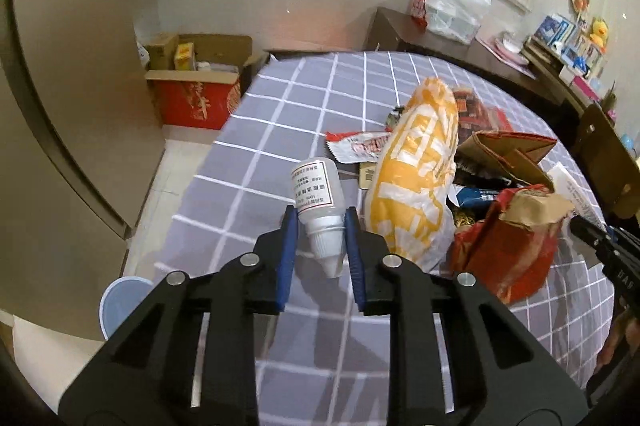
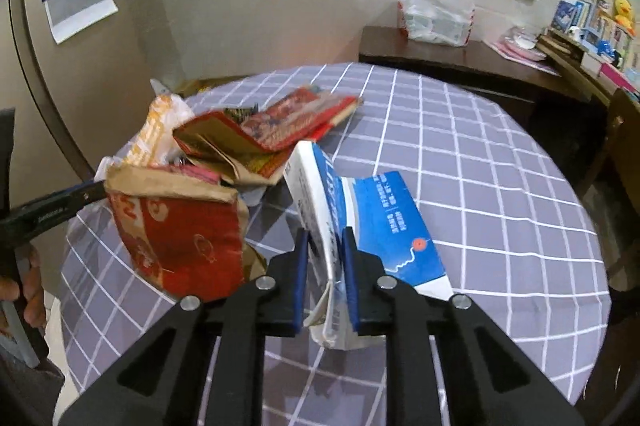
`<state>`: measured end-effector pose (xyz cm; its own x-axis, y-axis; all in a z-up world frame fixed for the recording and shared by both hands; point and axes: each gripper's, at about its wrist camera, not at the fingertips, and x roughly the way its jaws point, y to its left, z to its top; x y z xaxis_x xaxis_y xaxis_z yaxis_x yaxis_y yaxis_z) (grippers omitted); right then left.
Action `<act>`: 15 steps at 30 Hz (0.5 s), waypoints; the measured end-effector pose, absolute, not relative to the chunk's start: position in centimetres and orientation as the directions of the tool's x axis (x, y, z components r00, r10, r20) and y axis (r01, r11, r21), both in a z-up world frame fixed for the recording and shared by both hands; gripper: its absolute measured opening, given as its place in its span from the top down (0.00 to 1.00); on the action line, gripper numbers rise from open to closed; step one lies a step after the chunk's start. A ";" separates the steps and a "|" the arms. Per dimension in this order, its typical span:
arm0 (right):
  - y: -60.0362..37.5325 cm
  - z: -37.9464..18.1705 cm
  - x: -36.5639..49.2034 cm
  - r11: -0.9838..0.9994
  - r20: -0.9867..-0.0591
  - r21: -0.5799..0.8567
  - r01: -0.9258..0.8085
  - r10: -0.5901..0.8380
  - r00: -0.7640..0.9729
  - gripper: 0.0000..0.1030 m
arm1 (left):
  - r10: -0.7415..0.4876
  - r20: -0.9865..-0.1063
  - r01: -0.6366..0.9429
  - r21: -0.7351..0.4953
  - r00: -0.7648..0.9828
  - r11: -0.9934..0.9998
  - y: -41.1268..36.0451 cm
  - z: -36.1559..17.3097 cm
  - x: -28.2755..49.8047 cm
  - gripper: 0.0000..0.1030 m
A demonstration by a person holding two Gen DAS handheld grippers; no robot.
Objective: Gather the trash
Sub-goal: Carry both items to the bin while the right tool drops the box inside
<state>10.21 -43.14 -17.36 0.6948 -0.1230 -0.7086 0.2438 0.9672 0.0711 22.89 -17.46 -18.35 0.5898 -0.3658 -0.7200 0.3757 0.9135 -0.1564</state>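
Both picks made — the left gripper [image 1: 321, 226] clamps a small white bottle [image 1: 318, 200], the right gripper [image 2: 325, 254] a flattened blue-and-white carton [image 2: 360, 222]; wrappers [image 1: 416, 166] crowd the desk [image 1: 280, 106] — nothing binned yet.

Black tool [image 1: 320, 222]; blue pads [image 1: 289, 246]; silver screws [image 1: 250, 259].

Small white bottle [image 1: 318, 192]: printed label, only "10mL" legible. Blue-and-white box [image 2: 372, 222]: print too blurred to read.
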 end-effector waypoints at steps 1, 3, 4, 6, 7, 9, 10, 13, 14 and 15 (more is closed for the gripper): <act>-43.0 -16.7 9.8 0.965 -0.700 0.070 0.254 -0.134 0.701 0.84 | -0.366 -0.714 0.372 -0.158 0.597 0.915 -17.0 -18.0 22.6 0.77; -42.6 -15.6 9.1 0.962 -0.681 0.074 0.263 -0.144 0.718 0.84 | -0.366 -0.703 0.362 -0.163 0.610 0.918 -15.8 -17.4 22.0 0.77; -42.1 -14.9 8.7 0.962 -0.669 0.077 0.261 -0.144 0.729 0.84 | -0.361 -0.697 0.354 -0.162 0.619 0.921 -15.0 -17.0 21.6 0.77; -41.0 -13.8 8.0 0.965 -0.648 0.076 0.252 -0.144 0.748 0.84 | -0.356 -0.687 0.341 -0.165 0.634 0.926 -13.5 -16.4 20.8 0.77; -40.3 -13.2 7.7 0.967 -0.639 0.072 0.243 -0.143 0.756 0.84 | -0.356 -0.684 0.336 -0.170 0.637 0.926 -12.8 -16.2 20.5 0.77; -38.2 -11.9 7.2 0.974 -0.616 0.069 0.214 -0.127 0.777 0.84 | -0.356 -0.677 0.323 -0.182 0.644 0.929 -11.0 -15.7 19.8 0.77; -36.8 -11.3 7.2 0.979 -0.606 0.070 0.192 -0.111 0.788 0.84 | -0.353 -0.674 0.313 -0.186 0.649 0.931 -10.0 -15.5 19.3 0.77; -32.6 -10.2 7.7 0.990 -0.590 0.076 0.115 -0.048 0.806 0.84 | -0.344 -0.666 0.283 -0.203 0.662 0.937 -6.9 -15.0 18.1 0.77; -31.3 -10.0 8.0 0.993 -0.589 0.074 0.094 -0.032 0.808 0.84 | -0.342 -0.664 0.274 -0.209 0.665 0.939 -5.9 -15.0 17.8 0.77; -29.5 -9.9 8.5 0.995 -0.588 0.073 0.063 -0.008 0.809 0.84 | -0.337 -0.661 0.260 -0.216 0.670 0.941 -4.5 -14.8 17.5 0.77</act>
